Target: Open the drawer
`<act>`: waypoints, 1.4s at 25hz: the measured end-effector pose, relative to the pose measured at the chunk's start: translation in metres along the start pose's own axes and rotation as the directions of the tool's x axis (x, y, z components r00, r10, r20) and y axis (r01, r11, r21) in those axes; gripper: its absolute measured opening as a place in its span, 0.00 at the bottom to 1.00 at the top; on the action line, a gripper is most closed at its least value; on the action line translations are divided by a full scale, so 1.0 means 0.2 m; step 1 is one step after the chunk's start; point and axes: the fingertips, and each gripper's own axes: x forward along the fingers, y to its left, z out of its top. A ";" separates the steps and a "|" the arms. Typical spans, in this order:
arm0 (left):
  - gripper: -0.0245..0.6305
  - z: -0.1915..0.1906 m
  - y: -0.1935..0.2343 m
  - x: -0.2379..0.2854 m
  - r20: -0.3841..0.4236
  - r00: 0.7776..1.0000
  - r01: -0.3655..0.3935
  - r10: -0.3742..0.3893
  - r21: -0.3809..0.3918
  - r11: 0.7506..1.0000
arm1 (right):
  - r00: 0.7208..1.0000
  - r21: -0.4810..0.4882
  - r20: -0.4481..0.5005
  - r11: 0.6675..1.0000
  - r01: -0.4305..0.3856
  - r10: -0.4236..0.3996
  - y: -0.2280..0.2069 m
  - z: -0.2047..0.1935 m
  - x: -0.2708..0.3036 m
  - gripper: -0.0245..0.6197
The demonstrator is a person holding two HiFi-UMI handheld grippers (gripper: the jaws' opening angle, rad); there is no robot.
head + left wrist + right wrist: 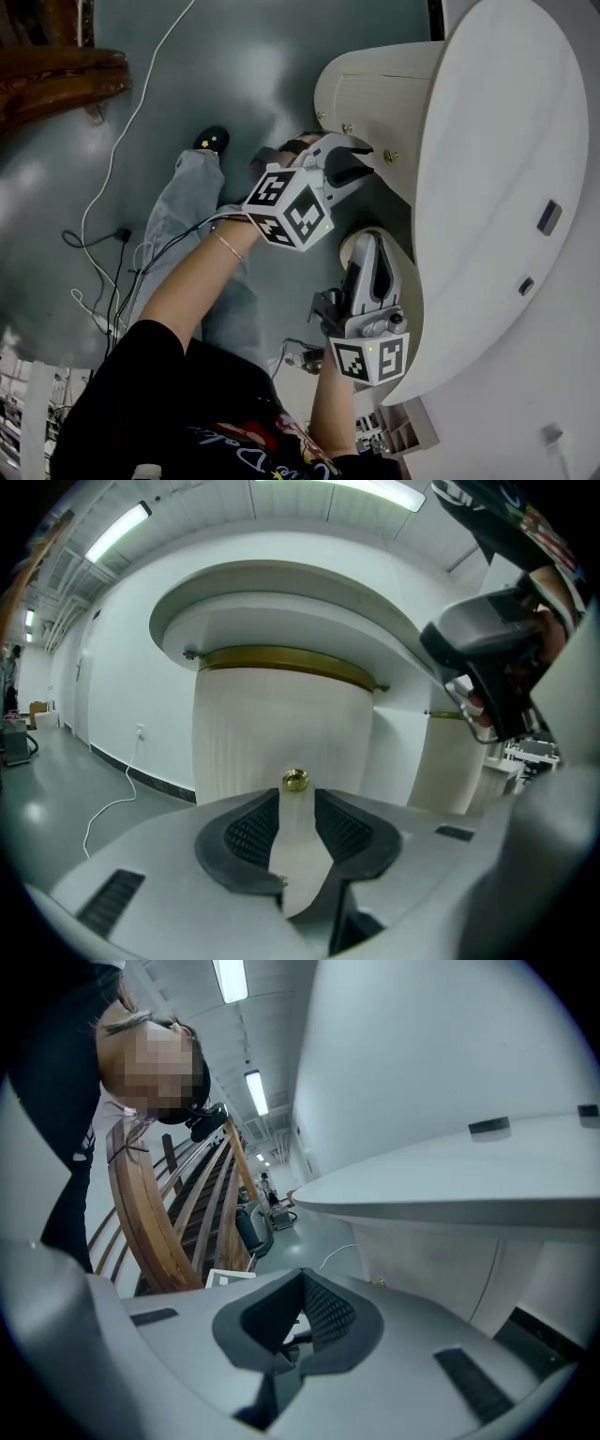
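Floor (187, 84): grey, glossy; the person's legs stand on it.
Surface (506, 187): white, round-edged top with a curved cabinet under its rim.
Person (178, 309): dark top, blue jeans, black shoe; one gripper in each hand.
Rail (150, 1232): curved brown wood, beside the person in the right gripper view.
Drawer (281, 724): cream, fluted, curved front under a brass band, below the surface's overhang and straight ahead of the left gripper. How far out it stands cannot be told.
Left gripper (296, 799): jaws apart and holding nothing. The tips are level with the drawer front and just short of the knob, which shows in the gap between them. In the head view it is the upper gripper (364, 161).
Right gripper (300, 1283): jaws drawn together at the tips, nothing between them. It is held under the surface's edge, below the left gripper in the head view (367, 242).
Cable (122, 141): white, trailing across the floor.
Knob (295, 780): small, round, brass, on the drawer front; untouched by either pad.
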 end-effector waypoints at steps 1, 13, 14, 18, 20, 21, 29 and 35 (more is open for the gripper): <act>0.19 -0.01 0.00 0.01 -0.003 1.000 0.002 -0.002 -0.004 1.000 | 1.000 0.000 -0.001 1.000 0.005 -0.005 0.00 0.00 0.00 0.03; 0.24 0.07 0.00 0.15 0.011 1.000 0.009 -0.009 -0.019 1.000 | 1.000 0.006 -0.002 1.000 0.006 -0.006 0.03 0.02 0.00 0.03; 0.24 0.07 0.00 0.16 0.010 1.000 0.010 -0.010 -0.020 1.000 | 1.000 0.004 -0.001 1.000 0.008 -0.008 0.02 0.02 0.00 0.03; 0.24 0.06 0.01 0.16 0.006 1.000 0.002 -0.002 -0.028 1.000 | 1.000 0.004 0.001 1.000 0.013 -0.013 0.02 0.02 0.00 0.03; 0.24 0.05 0.02 0.17 0.002 1.000 -0.001 0.001 -0.026 1.000 | 1.000 0.003 -0.001 1.000 0.013 -0.013 0.03 0.02 0.00 0.03; 0.23 0.06 0.01 0.18 -0.001 1.000 -0.001 0.001 -0.022 1.000 | 1.000 0.001 -0.003 1.000 0.014 -0.014 0.03 0.02 0.01 0.03; 0.19 0.06 0.02 0.19 -0.010 1.000 -0.001 0.001 -0.008 1.000 | 1.000 -0.006 -0.001 1.000 0.018 -0.018 0.03 0.03 0.01 0.03; 0.19 0.07 0.01 0.19 -0.022 1.000 0.002 -0.001 0.006 1.000 | 0.999 -0.017 -0.005 0.999 0.032 -0.032 0.02 0.03 -0.01 0.03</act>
